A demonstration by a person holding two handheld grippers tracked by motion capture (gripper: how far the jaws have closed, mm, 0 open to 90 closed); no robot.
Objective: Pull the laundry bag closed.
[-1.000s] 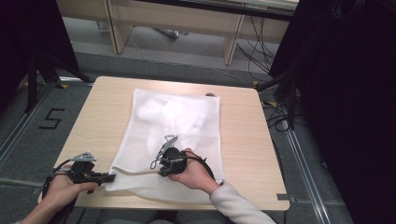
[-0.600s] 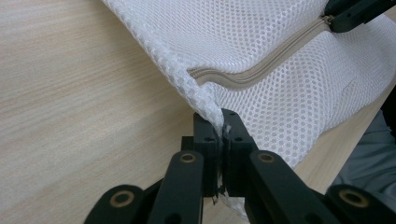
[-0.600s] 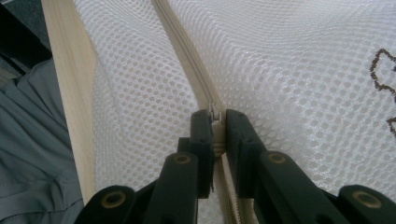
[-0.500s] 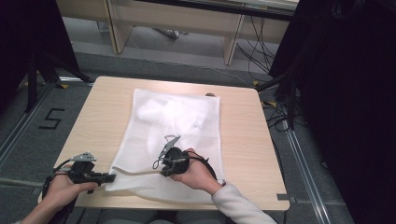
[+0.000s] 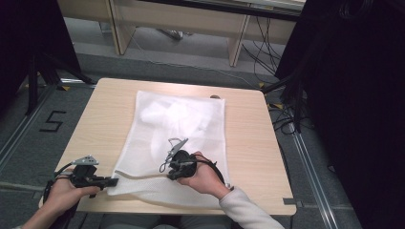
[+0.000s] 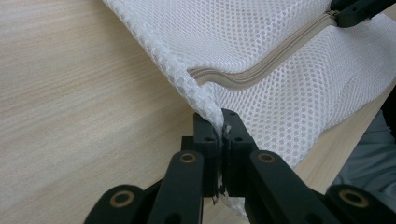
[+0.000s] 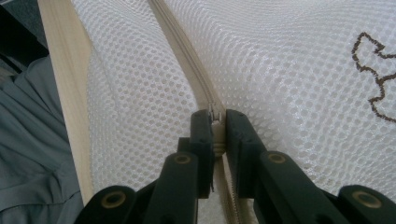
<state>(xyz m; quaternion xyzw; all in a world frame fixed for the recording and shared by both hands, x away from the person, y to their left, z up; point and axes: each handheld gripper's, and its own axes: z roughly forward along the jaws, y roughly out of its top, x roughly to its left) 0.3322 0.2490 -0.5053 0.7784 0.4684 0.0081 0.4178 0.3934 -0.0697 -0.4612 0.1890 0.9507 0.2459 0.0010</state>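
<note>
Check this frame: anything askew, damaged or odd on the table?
Nothing stands out. The white mesh laundry bag lies flat, its near corner pinched by the left gripper and its zipper pull by the right gripper.

The right gripper sits slightly nearer the person's edge of the table and a touch farther from the left gripper than one second ago; its hand shifts with it. Its jaws are clamped on the zipper pull of the white mesh bag, so the pull has travelled a little along the zipper. The mesh between the two grippers lies a bit differently.
</note>
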